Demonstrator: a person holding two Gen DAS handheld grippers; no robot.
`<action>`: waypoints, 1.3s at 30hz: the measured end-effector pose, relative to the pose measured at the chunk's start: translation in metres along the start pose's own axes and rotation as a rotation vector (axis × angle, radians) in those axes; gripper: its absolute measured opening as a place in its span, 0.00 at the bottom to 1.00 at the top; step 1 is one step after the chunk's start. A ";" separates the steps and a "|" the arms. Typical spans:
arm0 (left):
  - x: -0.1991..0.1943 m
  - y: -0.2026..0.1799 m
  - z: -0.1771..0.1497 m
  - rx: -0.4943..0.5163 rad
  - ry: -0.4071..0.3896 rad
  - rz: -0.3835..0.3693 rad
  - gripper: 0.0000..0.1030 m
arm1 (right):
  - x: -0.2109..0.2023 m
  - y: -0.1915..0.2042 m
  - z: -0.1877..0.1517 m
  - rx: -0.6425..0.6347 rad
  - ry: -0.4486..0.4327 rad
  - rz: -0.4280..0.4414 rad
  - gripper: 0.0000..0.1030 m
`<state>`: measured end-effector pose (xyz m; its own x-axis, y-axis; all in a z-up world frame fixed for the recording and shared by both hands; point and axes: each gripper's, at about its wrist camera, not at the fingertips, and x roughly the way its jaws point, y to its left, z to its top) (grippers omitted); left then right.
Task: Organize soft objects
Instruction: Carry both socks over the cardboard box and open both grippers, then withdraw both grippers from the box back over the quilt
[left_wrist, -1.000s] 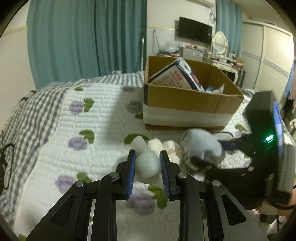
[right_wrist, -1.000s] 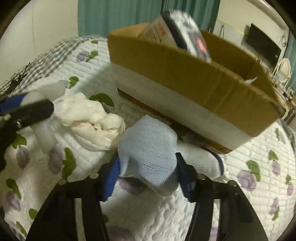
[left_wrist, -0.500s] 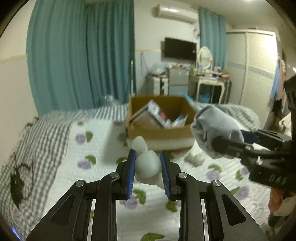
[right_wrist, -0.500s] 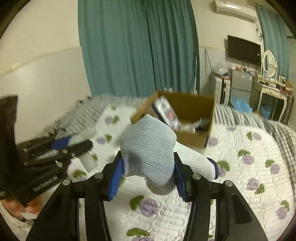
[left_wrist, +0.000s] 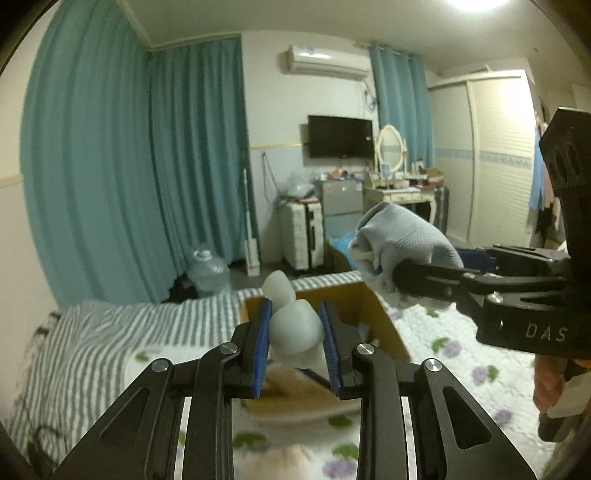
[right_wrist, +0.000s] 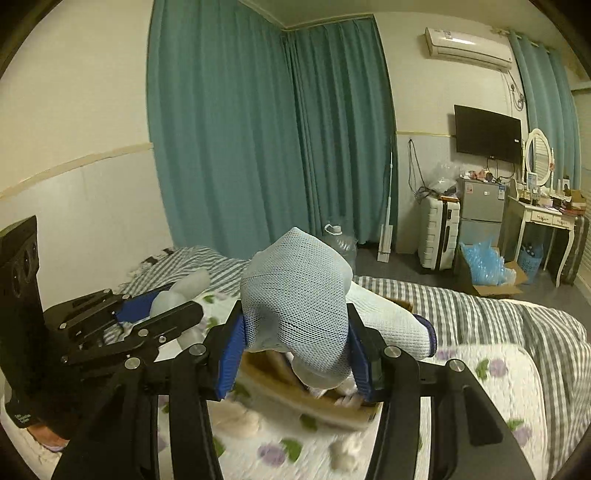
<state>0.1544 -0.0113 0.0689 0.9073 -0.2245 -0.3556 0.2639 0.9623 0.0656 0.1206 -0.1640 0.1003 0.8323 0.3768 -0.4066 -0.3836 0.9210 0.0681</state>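
Observation:
My left gripper is shut on a pale translucent soft piece, held up in the air above the cardboard box on the bed. The right gripper is shut on a rolled light-blue mesh sock bundle, also lifted high. In the left wrist view the right gripper with its sock bundle hangs at the right. In the right wrist view the left gripper shows at the left, and the box lies blurred beneath the sock.
The quilted flowered bedspread carries more soft cream items near the box. Teal curtains, a suitcase, a small fridge and a dressing table stand beyond the bed. A person's hand shows at right.
Both grippers have risen well above the bed with their loads still held, and the view has tilted up toward the room. The box now lies low under both grippers.

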 end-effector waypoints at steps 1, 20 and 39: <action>0.012 0.002 0.003 -0.001 0.005 -0.007 0.26 | 0.011 -0.005 0.003 0.002 0.006 -0.002 0.48; 0.124 0.010 -0.006 0.025 0.102 0.013 0.70 | 0.138 -0.092 -0.028 0.190 0.052 -0.019 0.86; -0.134 -0.014 0.036 -0.049 -0.170 0.088 0.83 | -0.102 0.024 0.034 -0.085 -0.082 -0.243 0.99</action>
<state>0.0405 -0.0005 0.1491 0.9695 -0.1576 -0.1877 0.1683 0.9848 0.0427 0.0403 -0.1768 0.1740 0.9325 0.1555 -0.3260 -0.1976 0.9751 -0.1002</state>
